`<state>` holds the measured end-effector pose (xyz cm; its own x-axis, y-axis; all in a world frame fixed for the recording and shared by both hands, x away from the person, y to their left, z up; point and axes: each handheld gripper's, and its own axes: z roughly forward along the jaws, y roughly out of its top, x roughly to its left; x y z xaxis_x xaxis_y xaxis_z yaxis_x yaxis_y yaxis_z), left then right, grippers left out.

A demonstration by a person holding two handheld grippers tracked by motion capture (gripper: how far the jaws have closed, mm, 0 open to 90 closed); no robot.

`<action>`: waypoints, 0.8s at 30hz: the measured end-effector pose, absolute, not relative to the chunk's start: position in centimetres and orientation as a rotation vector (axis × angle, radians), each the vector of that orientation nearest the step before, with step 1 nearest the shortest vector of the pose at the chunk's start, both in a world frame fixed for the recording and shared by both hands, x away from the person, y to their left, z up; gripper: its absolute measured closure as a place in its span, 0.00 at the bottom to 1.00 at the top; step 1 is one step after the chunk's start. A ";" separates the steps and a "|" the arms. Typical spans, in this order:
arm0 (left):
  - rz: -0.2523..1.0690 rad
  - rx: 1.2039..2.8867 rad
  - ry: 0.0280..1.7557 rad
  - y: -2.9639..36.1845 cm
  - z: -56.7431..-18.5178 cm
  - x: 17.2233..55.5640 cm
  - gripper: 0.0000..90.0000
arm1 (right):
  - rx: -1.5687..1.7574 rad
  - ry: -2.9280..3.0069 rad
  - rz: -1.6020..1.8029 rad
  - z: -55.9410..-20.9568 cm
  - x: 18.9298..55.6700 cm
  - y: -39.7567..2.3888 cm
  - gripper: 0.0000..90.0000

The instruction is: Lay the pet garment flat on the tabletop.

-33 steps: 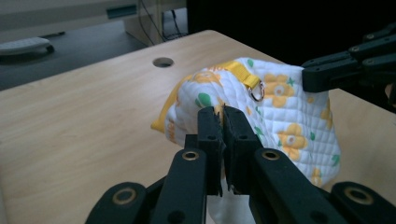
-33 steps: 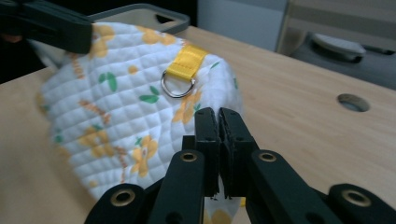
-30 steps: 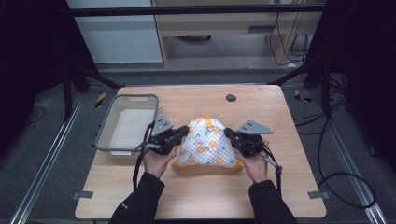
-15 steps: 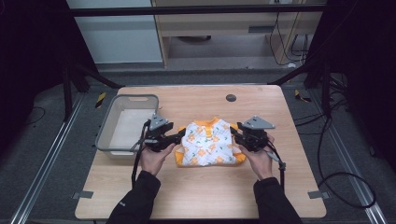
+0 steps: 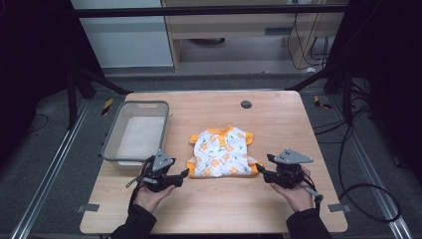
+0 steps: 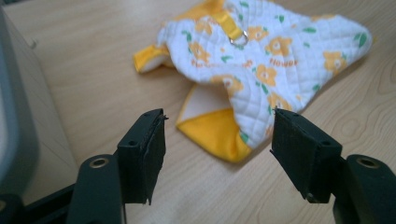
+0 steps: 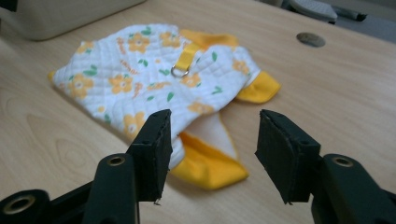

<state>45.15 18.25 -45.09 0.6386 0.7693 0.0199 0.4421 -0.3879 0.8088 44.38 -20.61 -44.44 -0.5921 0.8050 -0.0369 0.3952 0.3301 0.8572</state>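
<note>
High view: one table (image 5: 298, 129), one garment (image 5: 222, 153), one grey bin (image 5: 113, 138), two grippers. Garment is small, white quilted with orange flowers and orange trim, lying flat near the table's middle, just right of the bin. Left gripper (image 5: 182, 175) sits off the garment's near left corner, right gripper (image 5: 261, 174) off its near right corner; both apart from the cloth. Jaws of both have just been opening; they stand wide, nothing between the pads. Left gripper view: one metal ring (image 6: 240, 39) on an orange strap, one orange-lined flap turned up nearest the jaws; bin cut off at the left edge. Right gripper view: same ring (image 7: 179, 71), another folded orange corner near the jaws, one dark round disc (image 7: 310, 39) in the tabletop beyond. Bin's inside looks pale; contents hard to make out.
</note>
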 end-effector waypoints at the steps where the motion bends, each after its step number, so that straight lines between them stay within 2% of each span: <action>1: 0.493 2.054 0.950 18.1 -45.5 45.2 0.39 | 1.054 2.139 1.186 -44.4 44.4 -20.6 0.49; 9: 0.467 2.127 0.915 16.7 -47.1 45.3 0.39 | 1.028 2.277 1.122 -47.9 44.3 -19.8 0.51; 15: 0.453 2.161 0.906 15.7 -48.0 46.0 0.42 | 1.006 2.289 1.118 -48.5 44.8 -19.1 0.52; 22: 0.450 2.200 0.903 14.9 -48.7 46.3 0.48 | 0.996 2.302 1.121 -49.1 45.9 -18.2 0.59; 24: 0.443 2.202 0.909 14.8 -48.9 46.5 0.56 | 0.983 2.317 1.117 -49.3 46.1 -17.9 0.63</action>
<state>46.47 14.76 -48.92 0.6947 0.7180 0.0444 0.4769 -0.5059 0.7187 46.11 -17.86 -49.33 -0.6802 0.7319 -0.0397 0.4249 0.4379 0.7923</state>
